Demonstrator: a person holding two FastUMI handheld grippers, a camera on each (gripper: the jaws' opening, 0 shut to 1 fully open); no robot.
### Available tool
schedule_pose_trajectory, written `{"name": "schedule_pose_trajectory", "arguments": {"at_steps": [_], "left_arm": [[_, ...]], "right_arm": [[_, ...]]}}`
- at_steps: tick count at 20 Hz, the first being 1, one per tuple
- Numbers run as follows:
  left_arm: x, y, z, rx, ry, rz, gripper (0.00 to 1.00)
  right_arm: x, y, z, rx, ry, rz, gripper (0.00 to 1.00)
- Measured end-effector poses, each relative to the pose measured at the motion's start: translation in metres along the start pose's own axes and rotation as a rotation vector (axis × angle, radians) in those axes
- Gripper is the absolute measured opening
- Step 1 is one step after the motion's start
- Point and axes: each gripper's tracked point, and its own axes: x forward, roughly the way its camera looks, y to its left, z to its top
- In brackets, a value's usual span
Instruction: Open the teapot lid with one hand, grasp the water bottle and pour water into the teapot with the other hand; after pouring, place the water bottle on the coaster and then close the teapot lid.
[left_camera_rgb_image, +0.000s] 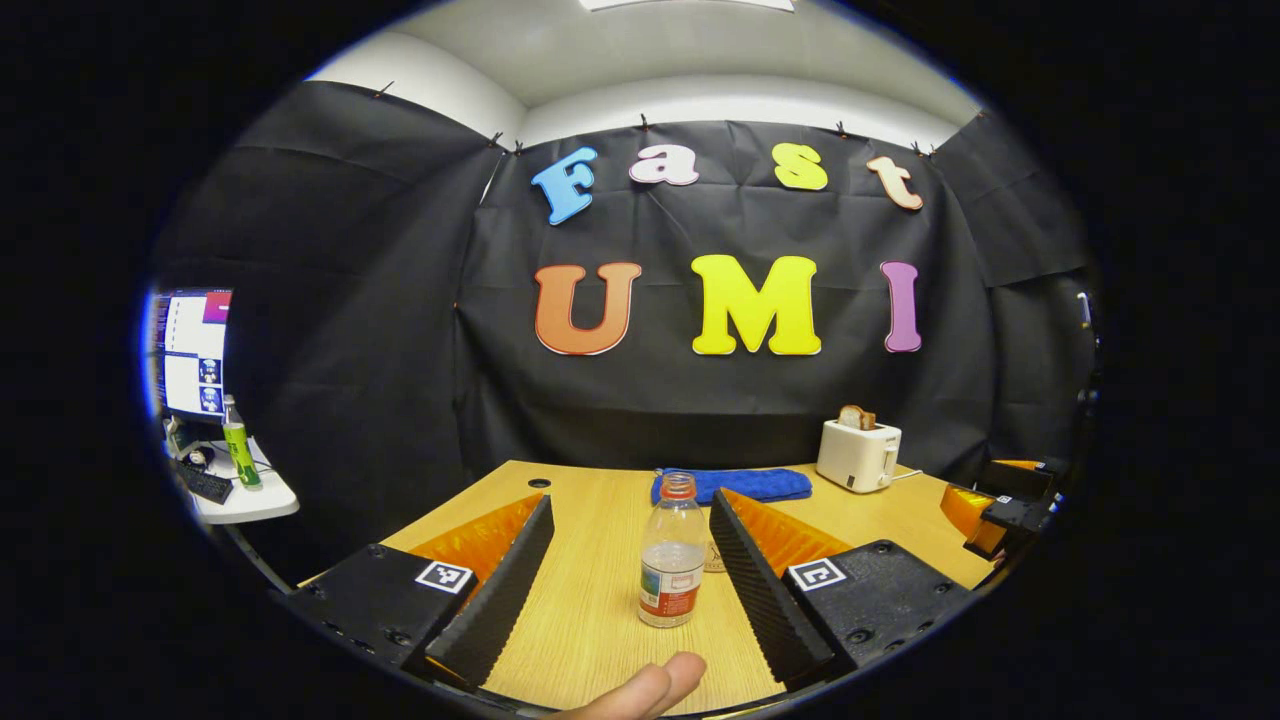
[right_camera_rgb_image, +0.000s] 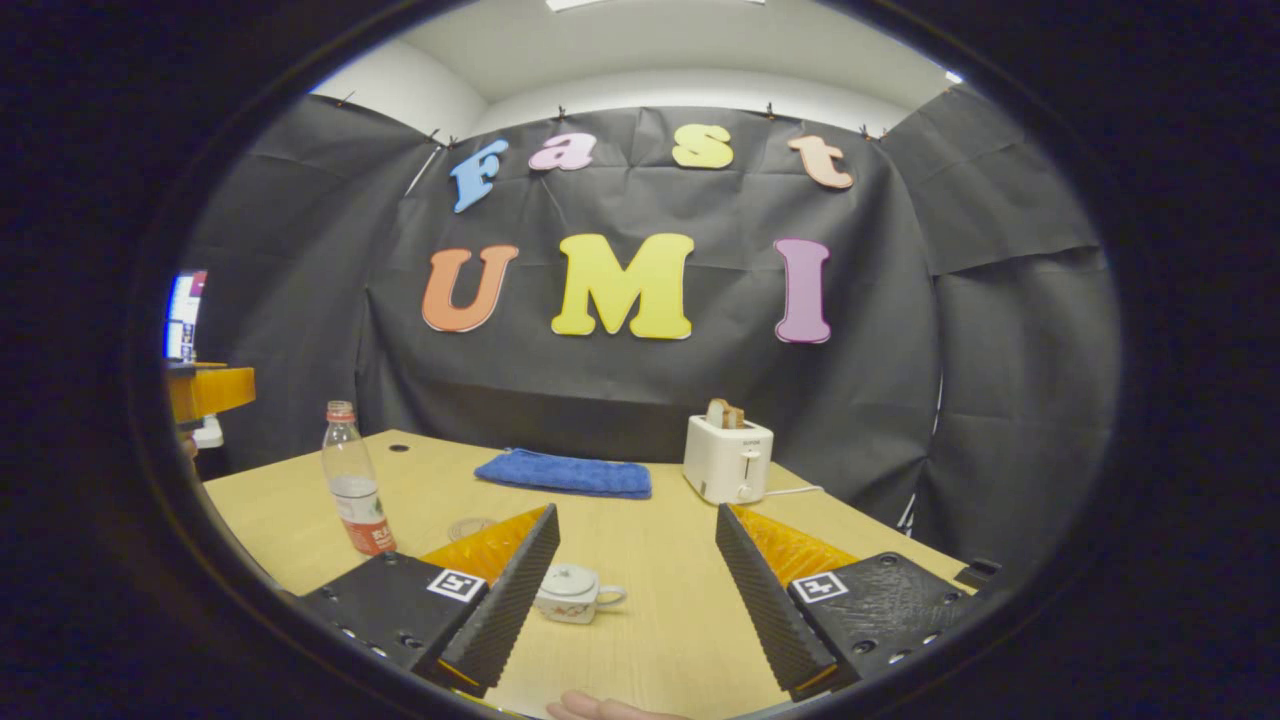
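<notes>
Both pairs of fingers gape wide, empty. The water bottle stands between the left gripper fingers; a hasty closure could topple it. The teapot, lid on, sits by the right gripper left finger.

A white toaster stands beside a folded blue towel.

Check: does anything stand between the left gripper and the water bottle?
Nothing visible does. The water bottle stands upright on bare table straight ahead of the open left gripper, framed between its fingers, apart from both.
</notes>
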Motion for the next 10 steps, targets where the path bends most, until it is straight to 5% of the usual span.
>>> {"name": "schedule_pose_trajectory", "arguments": {"at_steps": [10], "left_arm": [[0.005, 0.000, -0.006, 0.014, 0.017, -0.007, 0.98]], "right_arm": [[0.027, 0.014, -0.027, 0.001, 0.036, 0.004, 0.95]]}}
